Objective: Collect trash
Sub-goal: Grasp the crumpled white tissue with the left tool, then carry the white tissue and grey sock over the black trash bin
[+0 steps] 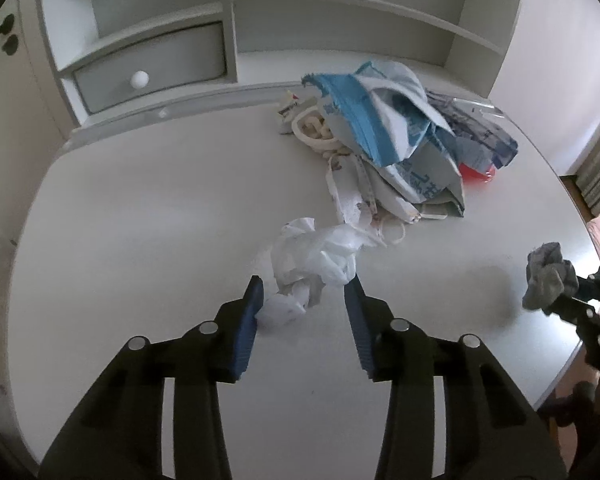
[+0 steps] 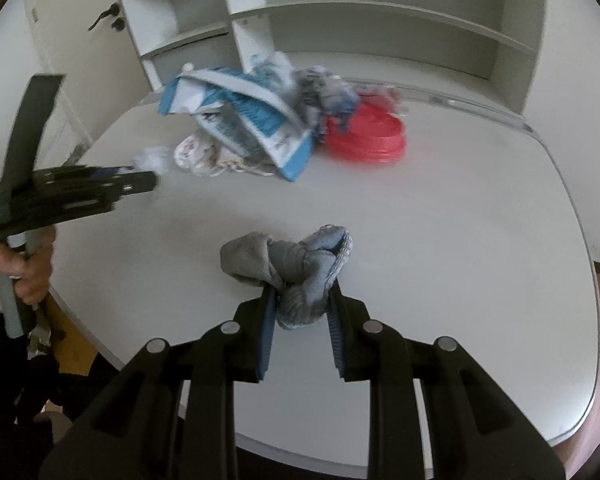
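Observation:
A crumpled white plastic wrapper (image 1: 314, 266) lies on the white desk (image 1: 140, 220). My left gripper (image 1: 306, 286) is open, its blue fingers on either side of the wrapper's near end. My right gripper (image 2: 302, 294) is shut on a balled grey sock (image 2: 292, 268) and holds it above the desk; it also shows in the left wrist view (image 1: 548, 276). A heap of trash with blue and white bags (image 1: 384, 120) lies at the back of the desk, also in the right wrist view (image 2: 244, 116). The left gripper shows at the left of the right wrist view (image 2: 140, 180).
A red lid or dish (image 2: 366, 136) lies beside the heap. A white hutch with shelves and a knobbed drawer (image 1: 152, 68) stands along the desk's back. A door with a dark handle (image 2: 108, 16) is at far left. The desk's rounded edge (image 2: 580, 400) is near right.

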